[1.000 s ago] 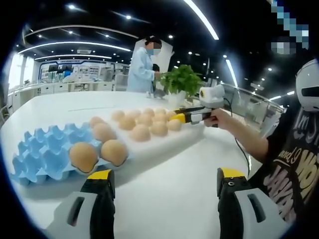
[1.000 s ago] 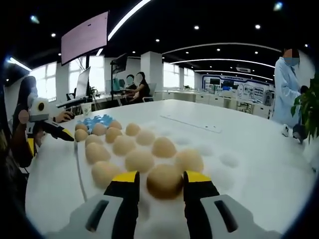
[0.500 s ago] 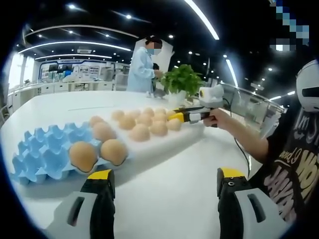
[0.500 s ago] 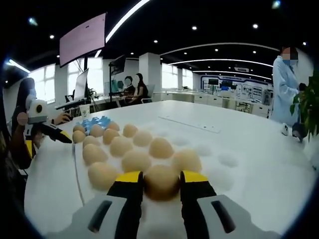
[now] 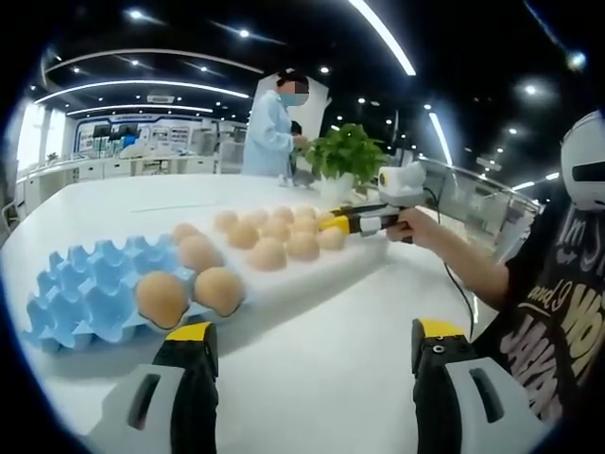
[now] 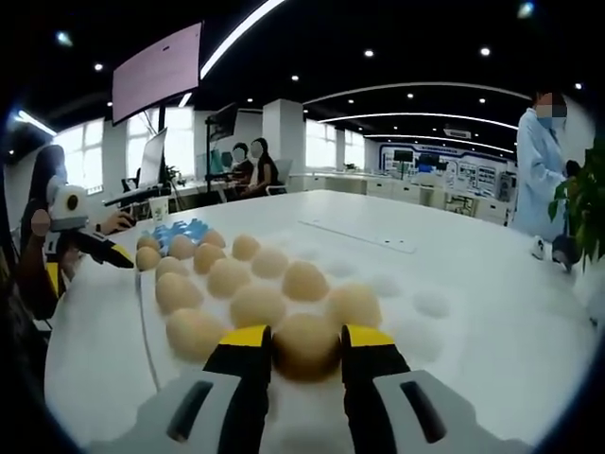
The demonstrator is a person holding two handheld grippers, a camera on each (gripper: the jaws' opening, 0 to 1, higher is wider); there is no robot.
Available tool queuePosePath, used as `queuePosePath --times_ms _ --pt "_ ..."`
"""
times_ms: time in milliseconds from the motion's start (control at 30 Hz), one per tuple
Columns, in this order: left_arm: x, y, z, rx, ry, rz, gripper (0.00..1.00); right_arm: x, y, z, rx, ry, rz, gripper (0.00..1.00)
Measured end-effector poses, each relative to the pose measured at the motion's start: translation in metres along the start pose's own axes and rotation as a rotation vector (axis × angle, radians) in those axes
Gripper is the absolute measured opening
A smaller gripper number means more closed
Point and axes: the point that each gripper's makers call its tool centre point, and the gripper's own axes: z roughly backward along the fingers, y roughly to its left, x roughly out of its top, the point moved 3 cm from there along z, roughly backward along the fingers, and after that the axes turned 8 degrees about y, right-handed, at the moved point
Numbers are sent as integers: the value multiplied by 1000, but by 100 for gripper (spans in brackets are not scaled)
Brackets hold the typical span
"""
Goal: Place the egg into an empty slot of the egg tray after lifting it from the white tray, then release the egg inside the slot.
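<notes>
1. Right tongs (image 6: pixel 304 338) are clenched on an egg (image 6: pixel 305 344) sitting on the white tray (image 6: pixel 427 326)
2. Left tongs (image 5: pixel 312 339) are released, hovering over the tabletop (image 5: pixel 321 378) near the blue egg tray (image 5: pixel 85 295)
3. Step in hand looks like the grasp; the lift is not yet done
4. Next: raise the egg straight, carry it to an empty blue slot, lower gently, then let go

In the right gripper view the egg (image 6: pixel 305 342) between the yellow fingertips (image 6: pixel 248 338) has its sides and underside hidden; the blue egg tray (image 6: pixel 180 232) lies mostly behind eggs at the white tray's (image 6: pixel 416 312) far end.
</notes>
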Motion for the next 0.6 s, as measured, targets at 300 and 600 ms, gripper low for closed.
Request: queuePosePath --times_ms 300,600 --pt "0 3 6 12 -17 7 86 0 -2 0 -12 12 14 30" --pt "0 4 8 14 -25 8 86 2 -3 2 -16 9 15 30"
